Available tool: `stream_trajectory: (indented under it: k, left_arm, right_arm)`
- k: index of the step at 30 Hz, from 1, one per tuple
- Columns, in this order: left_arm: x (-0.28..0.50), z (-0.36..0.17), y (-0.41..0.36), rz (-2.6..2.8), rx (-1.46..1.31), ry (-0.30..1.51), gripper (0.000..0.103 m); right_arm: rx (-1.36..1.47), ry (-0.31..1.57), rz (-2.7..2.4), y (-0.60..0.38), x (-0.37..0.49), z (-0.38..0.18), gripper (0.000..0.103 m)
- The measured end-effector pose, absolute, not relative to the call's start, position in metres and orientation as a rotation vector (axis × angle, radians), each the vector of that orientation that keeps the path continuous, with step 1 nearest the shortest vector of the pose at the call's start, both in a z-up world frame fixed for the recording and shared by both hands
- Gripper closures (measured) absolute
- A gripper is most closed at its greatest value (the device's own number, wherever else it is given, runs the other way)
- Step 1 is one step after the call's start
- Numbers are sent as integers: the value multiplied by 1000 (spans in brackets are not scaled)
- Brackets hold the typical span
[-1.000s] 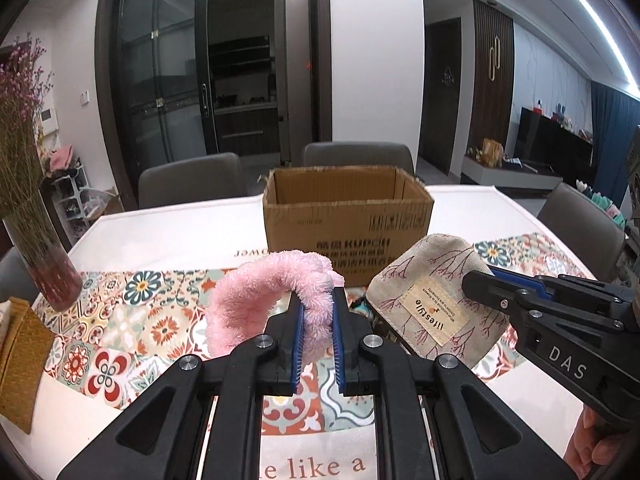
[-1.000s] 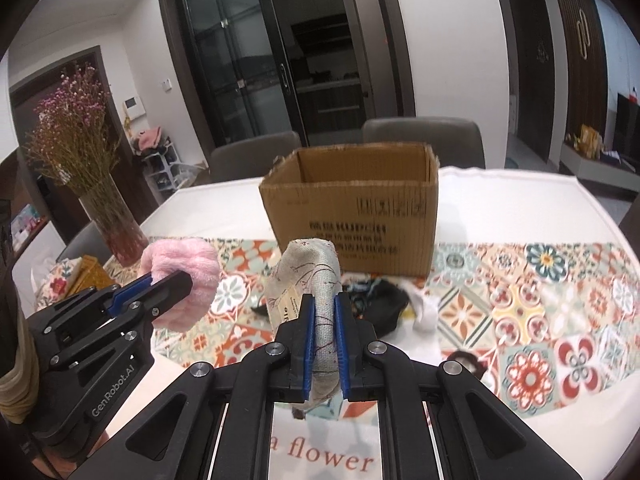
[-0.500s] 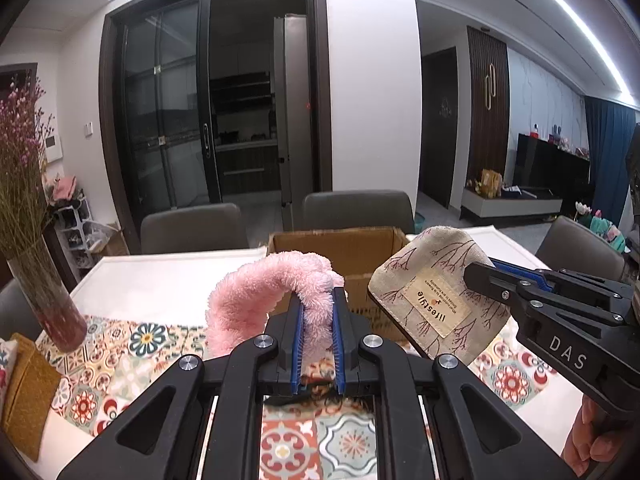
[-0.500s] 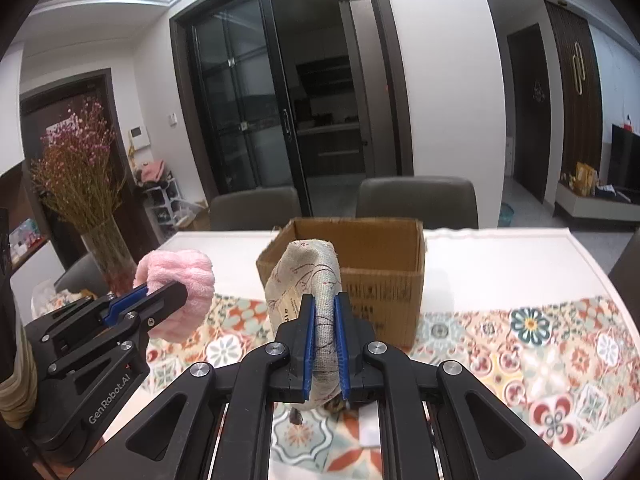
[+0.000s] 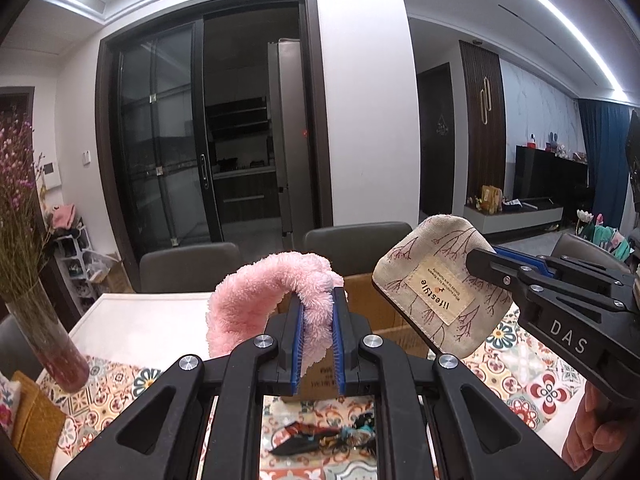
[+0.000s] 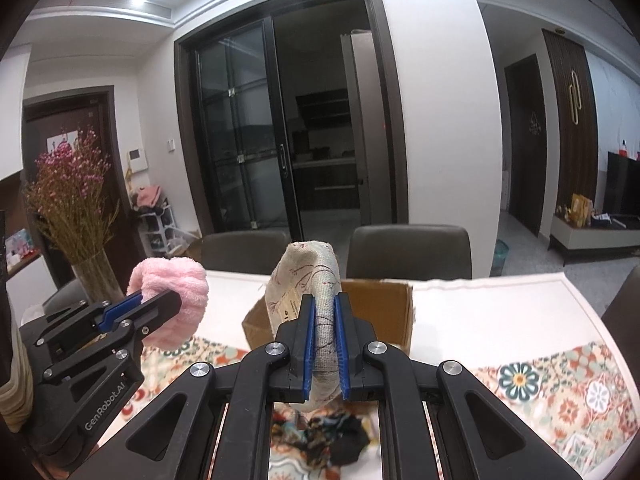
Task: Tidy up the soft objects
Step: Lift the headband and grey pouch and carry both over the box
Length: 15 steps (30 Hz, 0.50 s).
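Note:
My left gripper (image 5: pixel 317 300) is shut on a fluffy pink headband (image 5: pixel 256 300) and holds it up in the air, in front of an open cardboard box (image 5: pixel 376 312). My right gripper (image 6: pixel 325 300) is shut on a beige cloth pouch (image 6: pixel 308 276) with a red branch print and a label. The pouch also shows at the right of the left wrist view (image 5: pixel 436 292). The pink headband also shows at the left of the right wrist view (image 6: pixel 172 292). The box (image 6: pixel 380 316) sits on the table just beyond both grippers.
The table (image 6: pixel 500 304) has a patterned floral runner (image 6: pixel 560 392). A heap of dark and colourful fabric pieces (image 6: pixel 328 436) lies below the grippers. A glass vase of dried pink flowers (image 5: pixel 36 320) stands at the left. Grey chairs (image 6: pixel 408 252) stand behind the table.
Both grippers have risen with their loads and tilted up. The box now sits lower in view, mostly behind the held items.

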<state>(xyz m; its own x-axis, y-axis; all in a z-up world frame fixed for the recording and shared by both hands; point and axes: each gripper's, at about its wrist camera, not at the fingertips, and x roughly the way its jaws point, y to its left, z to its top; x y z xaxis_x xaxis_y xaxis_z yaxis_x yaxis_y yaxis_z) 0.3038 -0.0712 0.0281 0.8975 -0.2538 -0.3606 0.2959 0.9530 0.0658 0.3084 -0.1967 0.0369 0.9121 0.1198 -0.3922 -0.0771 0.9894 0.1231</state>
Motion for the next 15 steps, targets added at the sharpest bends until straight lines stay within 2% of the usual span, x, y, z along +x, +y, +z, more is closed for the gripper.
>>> stream_trajectory:
  k: [15]
  left_arm:
    - [362, 31, -84, -303, 119, 332, 89]
  right_arm:
    - [85, 345, 82, -210, 362, 50, 92]
